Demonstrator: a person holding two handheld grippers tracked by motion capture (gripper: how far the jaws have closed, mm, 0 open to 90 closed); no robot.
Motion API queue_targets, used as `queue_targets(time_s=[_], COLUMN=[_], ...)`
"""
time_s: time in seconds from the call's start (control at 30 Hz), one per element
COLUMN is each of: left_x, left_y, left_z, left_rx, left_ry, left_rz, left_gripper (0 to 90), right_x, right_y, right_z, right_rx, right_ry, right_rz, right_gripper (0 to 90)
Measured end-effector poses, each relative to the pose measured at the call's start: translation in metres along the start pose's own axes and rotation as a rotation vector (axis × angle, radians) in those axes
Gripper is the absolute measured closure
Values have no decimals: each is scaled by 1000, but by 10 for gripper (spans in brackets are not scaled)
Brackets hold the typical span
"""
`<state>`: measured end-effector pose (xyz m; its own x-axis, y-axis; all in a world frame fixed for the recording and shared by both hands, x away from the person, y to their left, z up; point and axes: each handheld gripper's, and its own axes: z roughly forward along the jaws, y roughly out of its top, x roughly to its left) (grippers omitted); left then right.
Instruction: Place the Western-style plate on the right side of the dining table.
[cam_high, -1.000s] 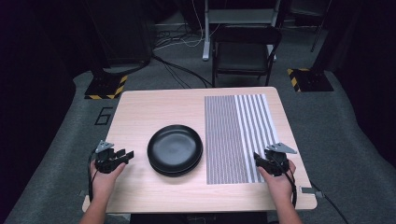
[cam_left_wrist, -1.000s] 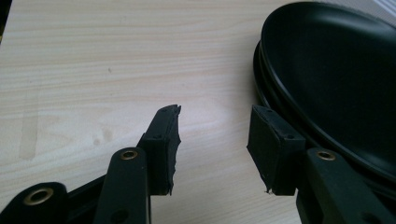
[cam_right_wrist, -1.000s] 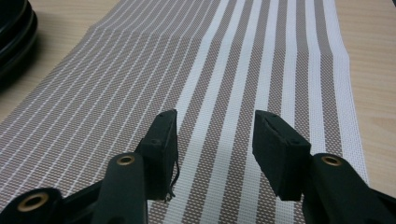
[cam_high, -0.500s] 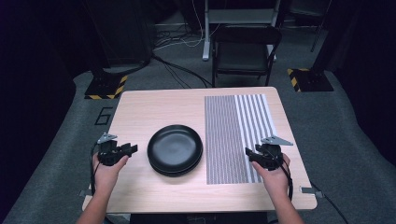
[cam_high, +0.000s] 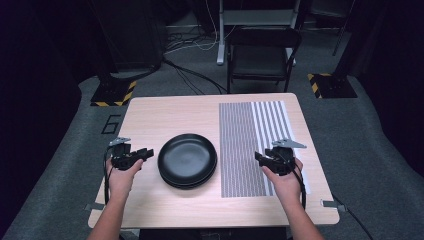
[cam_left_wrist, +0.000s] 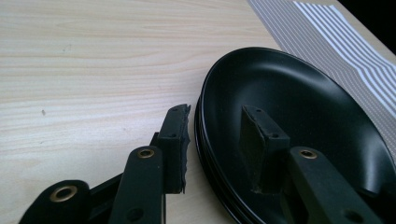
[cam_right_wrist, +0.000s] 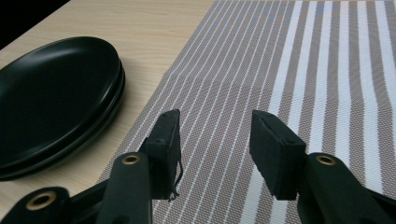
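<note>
On the wooden table a stack of black plates is sitting left of centre, just beside the left edge of a grey-and-white striped placemat; whether plate rim and mat are touching cannot be told. The layered rims in both gripper views are showing more than one plate, the exact count unclear.

The left gripper is being held at the stack's left side, pointing toward it. In the left gripper view its jaws are standing apart and straddling the rim of the plates: one pad is hanging outside the rim over bare wood, the other is sitting over the inside of the top plate. The jaws have just been closing with the rim between them, but a gap is showing between the outer pad and the rim, so no pinch is being made. Whether the inner pad is touching the plate surface cannot be told.

The right gripper is hovering over the placemat, well apart from the stack, pointing left toward it. In the right gripper view its jaws are spread with nothing between them, the placemat lying beneath and the plates resting off to the left on the table.
</note>
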<state>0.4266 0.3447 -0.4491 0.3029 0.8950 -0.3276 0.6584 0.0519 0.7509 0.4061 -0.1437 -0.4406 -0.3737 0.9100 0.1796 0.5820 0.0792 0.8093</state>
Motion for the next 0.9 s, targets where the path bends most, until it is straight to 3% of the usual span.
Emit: queue_targets(time_s=[0.23,0.53,0.6,0.73,0.9], left_x=[0,-1,-3,-3,2], left_y=[-3,-6,-7,-11,-16], left_z=[5,12,14,17,20], left_rx=[-23,-36,-41,-25,-14], left_ry=[1,-22,-43,-42,-53], left_rz=[-43,-65,-78,-57,-96], left_gripper=[651,671,675,700,713], right_x=[10,29,30,34,41], right_y=[8,18,18,17,15], right_z=[10,33,35,43,50], right_rx=[-30,-32,-30,-18,-3], right_ry=[22,66,69,74,84], right_rz=[34,50,53,54,56], right_gripper=[533,562,568,583,594])
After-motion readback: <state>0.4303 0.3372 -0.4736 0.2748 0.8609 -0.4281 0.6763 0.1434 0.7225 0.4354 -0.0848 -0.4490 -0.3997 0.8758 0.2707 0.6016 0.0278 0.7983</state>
